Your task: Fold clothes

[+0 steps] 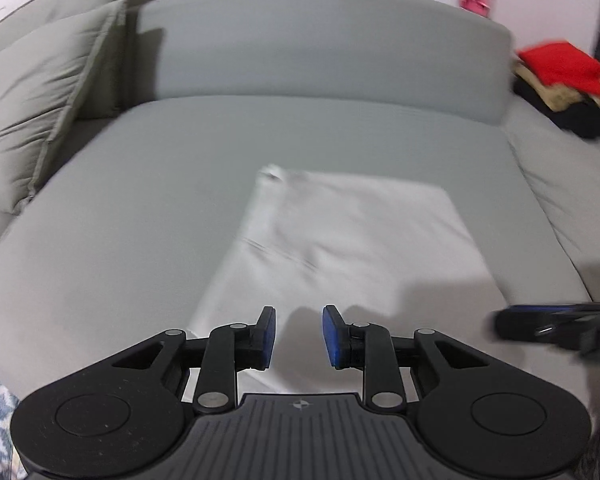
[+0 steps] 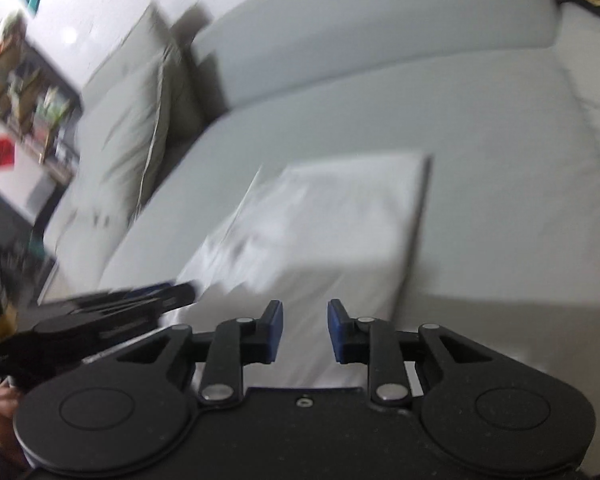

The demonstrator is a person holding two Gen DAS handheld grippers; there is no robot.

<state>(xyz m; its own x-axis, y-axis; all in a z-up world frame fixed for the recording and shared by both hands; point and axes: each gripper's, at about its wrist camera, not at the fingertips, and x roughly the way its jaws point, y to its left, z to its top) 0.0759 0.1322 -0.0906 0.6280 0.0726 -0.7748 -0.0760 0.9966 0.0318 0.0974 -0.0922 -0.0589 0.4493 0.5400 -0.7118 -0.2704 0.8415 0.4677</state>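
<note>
- The white garment [image 1: 340,240] lies flat on the grey sofa seat [image 1: 140,200], already folded into a rough rectangle. Its long axis runs away from both grippers toward the sofa backrest [image 1: 320,48].
- The left gripper [image 1: 299,336] hovers over the near edge of the garment, toward its left corner. Its jaws are spread, with nothing between the blue pads [image 1: 332,336].
- The right gripper [image 2: 305,330] hovers over the near edge on the right side. Its jaws are also spread and empty.
- Both grippers point forward along the garment's length, side by side. Neither is clearly nearer to the cloth.
- Contact with the fabric cannot be confirmed; both views are motion-blurred.
- Judgement: the next fold likely requires both grippers to pinch the near edge and carry it toward the far edge.
- A pile of red and dark clothes [image 1: 564,80] sits well apart, at the right end of the sofa.
</note>
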